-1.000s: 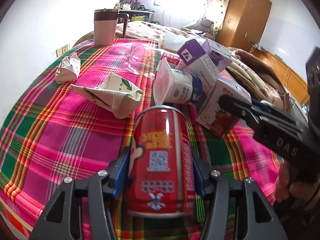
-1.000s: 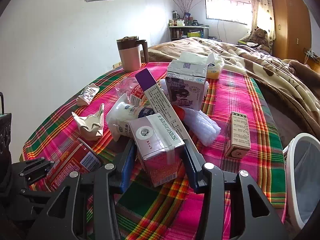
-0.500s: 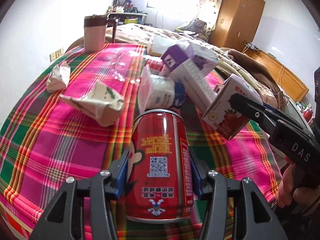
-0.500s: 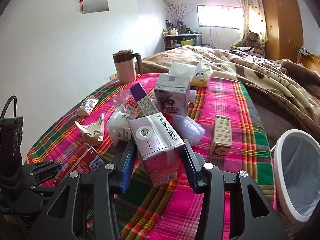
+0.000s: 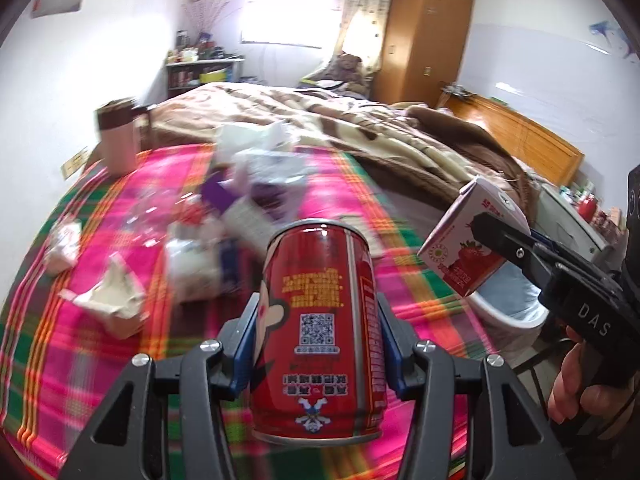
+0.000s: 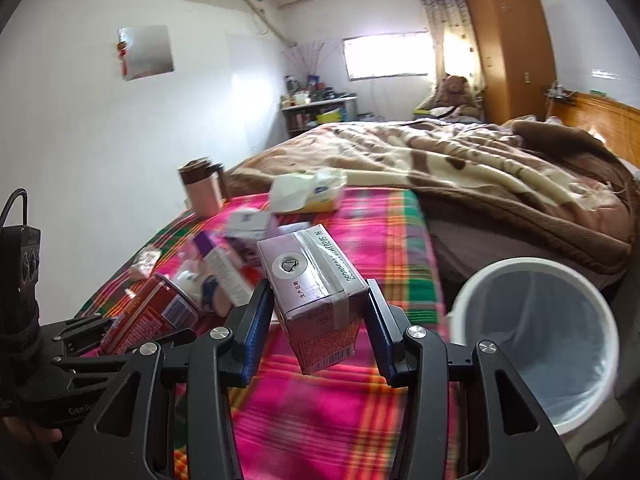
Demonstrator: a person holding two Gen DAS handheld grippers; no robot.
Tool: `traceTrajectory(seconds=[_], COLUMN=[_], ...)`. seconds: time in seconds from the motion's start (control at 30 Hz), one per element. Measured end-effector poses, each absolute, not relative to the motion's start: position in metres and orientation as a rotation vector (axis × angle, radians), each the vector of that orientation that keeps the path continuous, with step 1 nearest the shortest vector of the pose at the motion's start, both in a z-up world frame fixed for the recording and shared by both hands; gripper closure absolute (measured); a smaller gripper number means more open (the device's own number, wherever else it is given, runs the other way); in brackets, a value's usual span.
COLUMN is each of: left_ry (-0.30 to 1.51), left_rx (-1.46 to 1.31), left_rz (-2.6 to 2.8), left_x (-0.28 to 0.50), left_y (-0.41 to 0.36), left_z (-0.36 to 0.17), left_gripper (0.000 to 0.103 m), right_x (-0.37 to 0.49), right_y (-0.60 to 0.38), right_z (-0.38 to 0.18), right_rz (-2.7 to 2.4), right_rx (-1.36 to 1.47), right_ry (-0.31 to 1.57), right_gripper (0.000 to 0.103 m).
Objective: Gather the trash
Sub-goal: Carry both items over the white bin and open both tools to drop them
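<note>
Each fisheye camera sits close behind its own tongs, angled down across the pink-and-green plaid cloth-covered bench (image 5: pixel 100 360) toward the brown-blanketed bed (image 6: pixel 500 168) and bright window (image 5: pixel 288 20), both sharing these, upper frame.

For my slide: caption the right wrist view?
Right tongs grip a pink carton above the plaid cloth, white bin alongside.

Behind the plaid cloth (image 6: pixel 320 420) you see a bed with a brown blanket (image 6: pixel 480 168) rumpled across it. A teddy bear (image 6: pixel 454 90) sits by the bright window (image 6: pixel 386 56), next to a tall wooden wardrobe (image 6: pixel 508 40). A pink mug with a brown lid (image 6: pixel 202 190) stands near the wall, and a cluttered shelf (image 5: pixel 204 68) fills the far corner
</note>
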State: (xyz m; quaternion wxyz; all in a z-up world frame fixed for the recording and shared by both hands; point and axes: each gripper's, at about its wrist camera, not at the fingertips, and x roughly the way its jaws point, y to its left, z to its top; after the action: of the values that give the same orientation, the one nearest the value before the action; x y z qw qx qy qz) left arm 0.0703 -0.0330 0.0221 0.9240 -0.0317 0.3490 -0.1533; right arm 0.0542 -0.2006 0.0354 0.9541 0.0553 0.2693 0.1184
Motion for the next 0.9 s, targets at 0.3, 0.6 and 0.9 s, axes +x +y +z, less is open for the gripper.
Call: traceTrajectory(seconds=[0.3,0.6,0.9], left_ry=[0.708,0.713,0.761], left_rx=[-0.018,0.035,0.093], left_rz=[-0.498,-0.621,-0.67], left_x=[0.097,0.116,0.128], left_y=[-0.118,-0.197,-0.252], left_z=[0.034,0.029,0.013], left_gripper=[0.049,0.049,0.049], right_x=[0.054,0.063,0.064], right_y=[-0.262,-0.305,-0.344], right_z=[0.035,0.016,0.002], right_rz=[0.032,-0.123,-0.212], right_rx=[0.135,0.165,0.181], right_ry=[0.536,0.591,0.637], right_gripper=[0.057,0.057,0.057])
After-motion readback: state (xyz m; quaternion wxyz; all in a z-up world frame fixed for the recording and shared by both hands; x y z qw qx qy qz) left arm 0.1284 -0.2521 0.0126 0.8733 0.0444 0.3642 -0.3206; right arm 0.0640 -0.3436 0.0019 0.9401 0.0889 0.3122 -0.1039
